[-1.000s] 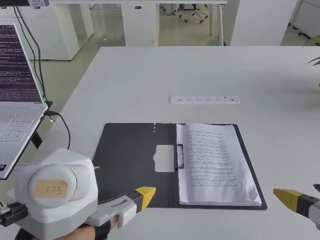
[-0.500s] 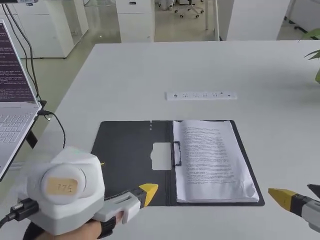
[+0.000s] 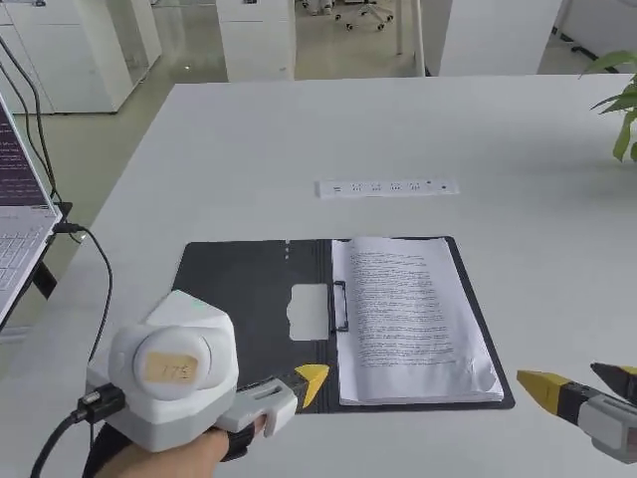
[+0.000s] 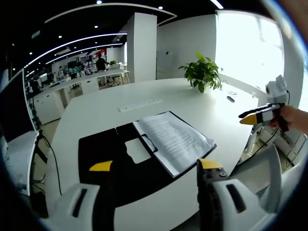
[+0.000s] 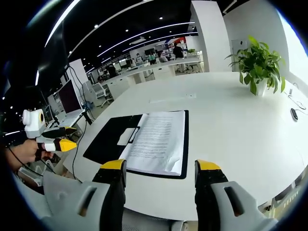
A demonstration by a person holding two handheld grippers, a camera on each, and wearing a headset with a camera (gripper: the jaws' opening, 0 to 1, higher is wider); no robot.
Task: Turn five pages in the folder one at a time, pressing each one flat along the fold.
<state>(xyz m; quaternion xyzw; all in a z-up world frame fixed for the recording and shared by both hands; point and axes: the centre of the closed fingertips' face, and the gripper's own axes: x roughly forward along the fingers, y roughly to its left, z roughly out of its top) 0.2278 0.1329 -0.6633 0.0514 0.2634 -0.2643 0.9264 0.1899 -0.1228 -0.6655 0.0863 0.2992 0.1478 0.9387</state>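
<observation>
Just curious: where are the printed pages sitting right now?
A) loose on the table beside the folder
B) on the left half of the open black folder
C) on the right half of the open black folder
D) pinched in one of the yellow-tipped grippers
C: in the head view the stack of printed pages lies flat on the right half of the open black folder.
</observation>
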